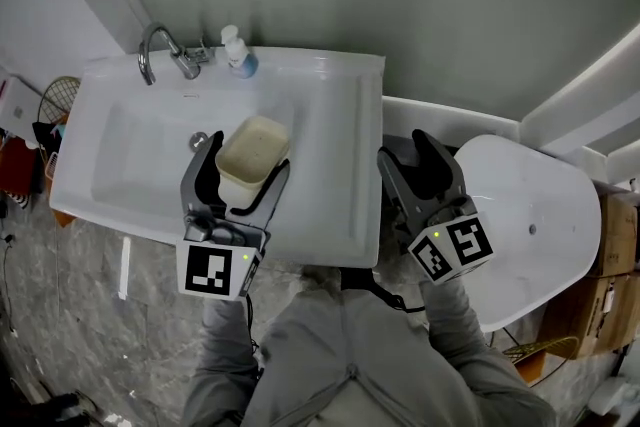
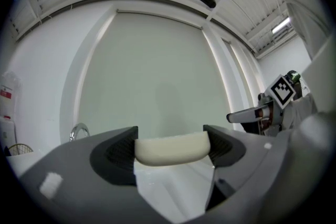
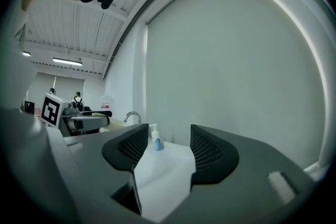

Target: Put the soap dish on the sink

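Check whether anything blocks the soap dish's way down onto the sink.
Nothing visible does. The left gripper holds the soap dish over the sink, whose flat right side is bare. The pump bottle and faucet stand at the back rim, away from it, and the open right gripper hangs beyond the sink's right edge.

Cream soap dish (image 1: pixel 254 147), a rounded oblong, is level and clamped at both ends in the left gripper (image 1: pixel 248 160). It's over the basin of the white rectangular sink (image 1: pixel 340 145), just right of the basin's middle.
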A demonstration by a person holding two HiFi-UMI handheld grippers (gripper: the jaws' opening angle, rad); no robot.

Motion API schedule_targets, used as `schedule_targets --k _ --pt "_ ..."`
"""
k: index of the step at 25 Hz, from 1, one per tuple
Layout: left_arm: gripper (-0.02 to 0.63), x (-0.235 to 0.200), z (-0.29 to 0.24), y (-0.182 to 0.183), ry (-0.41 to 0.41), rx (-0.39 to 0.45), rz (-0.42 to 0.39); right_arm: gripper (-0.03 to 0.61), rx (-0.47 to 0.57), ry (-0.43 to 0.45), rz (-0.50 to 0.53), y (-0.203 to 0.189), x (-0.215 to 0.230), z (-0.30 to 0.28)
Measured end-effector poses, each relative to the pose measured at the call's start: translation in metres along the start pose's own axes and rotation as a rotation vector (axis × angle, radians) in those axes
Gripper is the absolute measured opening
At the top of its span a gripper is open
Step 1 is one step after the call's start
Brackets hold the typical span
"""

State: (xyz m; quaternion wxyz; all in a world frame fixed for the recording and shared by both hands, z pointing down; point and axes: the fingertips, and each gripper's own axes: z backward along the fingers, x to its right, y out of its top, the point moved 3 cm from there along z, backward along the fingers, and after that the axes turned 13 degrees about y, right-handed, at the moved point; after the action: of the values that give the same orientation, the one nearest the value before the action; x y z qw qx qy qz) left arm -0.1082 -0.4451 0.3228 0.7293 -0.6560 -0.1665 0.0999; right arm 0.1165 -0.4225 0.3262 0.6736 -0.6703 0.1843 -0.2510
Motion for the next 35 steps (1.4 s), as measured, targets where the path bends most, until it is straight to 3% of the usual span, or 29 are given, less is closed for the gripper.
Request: schedule_targets --k 5,16,24,35 --pt "0.439 0.002 -0.047 -0.027 -0.004 -0.002 0.006 0.233 -0.032 0.022 -0.004 -0.008 0.027 -0.022" --pt "0.439 0.021 -0.133 -0.108 -0.031 -0.131 -0.013 0.232 -0.103 0.034 -0.047 -0.035 0.081 -0.051" --pt "0.439 0.024 -0.172 -0.152 -0.035 -0.209 -0.017 0.232 -0.138 0.038 -0.102 -0.064 0.109 -0.073" --pt "0.439 0.024 -0.214 -0.203 -0.028 -0.277 -0.023 0.232 -0.169 0.009 -0.101 -0.079 0.139 -0.082"
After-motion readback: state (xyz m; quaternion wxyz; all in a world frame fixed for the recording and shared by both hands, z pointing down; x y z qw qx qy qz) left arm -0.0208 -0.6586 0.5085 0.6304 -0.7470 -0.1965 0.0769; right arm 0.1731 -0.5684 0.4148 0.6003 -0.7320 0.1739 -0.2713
